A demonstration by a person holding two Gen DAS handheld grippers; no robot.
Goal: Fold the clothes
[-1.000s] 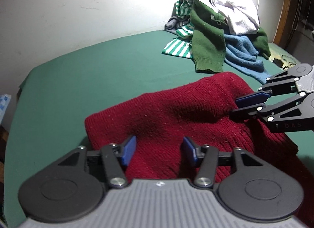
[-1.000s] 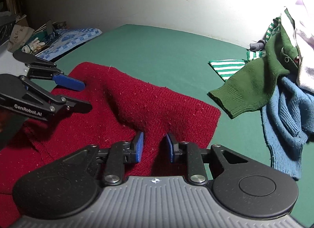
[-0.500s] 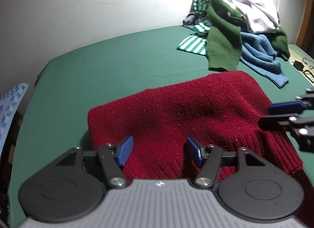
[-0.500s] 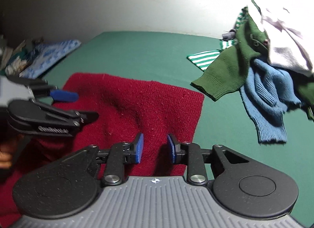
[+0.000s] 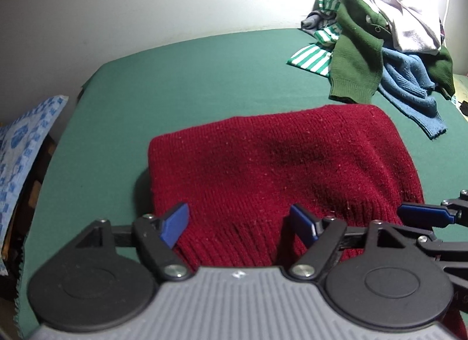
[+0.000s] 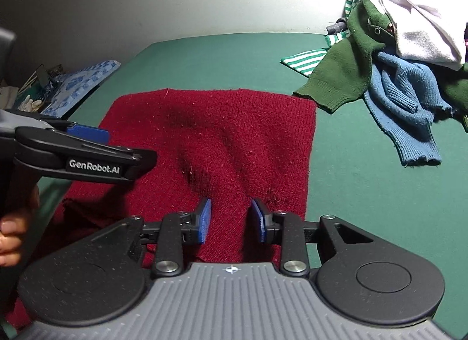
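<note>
Your folded dark red knitted sweater (image 5: 278, 170) lies on the green desk (image 5: 181, 82); its near hem hides behind both grippers. Left gripper (image 5: 238, 221) is opening, gripping nothing; right gripper (image 6: 231, 220) released, pads flanking a knit ridge.

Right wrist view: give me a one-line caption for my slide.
Right tool open over a folded red sweater on a green bed, left tool alongside, unfolded clothes piled behind.

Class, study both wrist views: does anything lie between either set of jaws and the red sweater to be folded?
Nothing visible does. The red sweater lies directly under the left gripper, whose jaws are opening, and the right gripper. The clothes pile sits well apart.
</note>
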